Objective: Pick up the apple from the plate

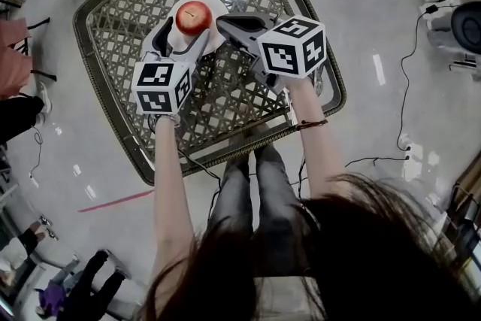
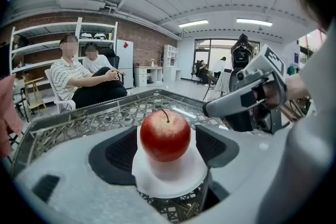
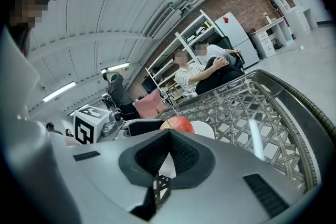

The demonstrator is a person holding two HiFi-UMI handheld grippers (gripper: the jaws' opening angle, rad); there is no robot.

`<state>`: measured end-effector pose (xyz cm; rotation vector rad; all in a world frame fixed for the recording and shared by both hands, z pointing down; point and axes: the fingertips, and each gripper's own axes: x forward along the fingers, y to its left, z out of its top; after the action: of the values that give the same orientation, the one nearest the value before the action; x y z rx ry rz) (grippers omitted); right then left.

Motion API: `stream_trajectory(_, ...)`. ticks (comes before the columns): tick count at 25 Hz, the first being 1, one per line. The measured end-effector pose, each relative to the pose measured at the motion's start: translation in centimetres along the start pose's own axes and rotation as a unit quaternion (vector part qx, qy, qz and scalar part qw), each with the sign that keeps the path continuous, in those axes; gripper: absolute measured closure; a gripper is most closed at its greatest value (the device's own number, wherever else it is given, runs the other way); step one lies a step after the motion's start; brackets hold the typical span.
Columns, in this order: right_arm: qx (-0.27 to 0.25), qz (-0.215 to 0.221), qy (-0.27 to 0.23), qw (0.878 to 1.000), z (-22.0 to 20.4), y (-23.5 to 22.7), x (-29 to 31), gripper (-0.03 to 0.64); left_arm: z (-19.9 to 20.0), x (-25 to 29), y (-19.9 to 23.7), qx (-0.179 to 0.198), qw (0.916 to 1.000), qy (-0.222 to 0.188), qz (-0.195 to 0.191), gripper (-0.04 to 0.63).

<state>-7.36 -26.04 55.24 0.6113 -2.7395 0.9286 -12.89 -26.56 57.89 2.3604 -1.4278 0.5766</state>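
A red apple stands upright on a small white plate at the far side of the wicker table. My left gripper reaches in from the near side, open, one jaw on each side of the apple. In the left gripper view the apple sits between the dark pads with a gap on both sides, resting on the plate. My right gripper is shut, its tip just right of the plate. Its own view shows the apple behind the closed jaws.
The table is a square wicker frame with a raised rim and a glossy top. Two people sit on chairs beyond its far edge. Cables lie on the floor to the right.
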Motion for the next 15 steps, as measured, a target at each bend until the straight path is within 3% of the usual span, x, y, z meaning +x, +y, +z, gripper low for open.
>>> stream_trajectory(15,-0.002,-0.005,0.004,1.000,-0.9,-0.7,-0.5,0.607,-0.1,1.9,0.0,0.053,0.9984,0.006,-0.021,0.196)
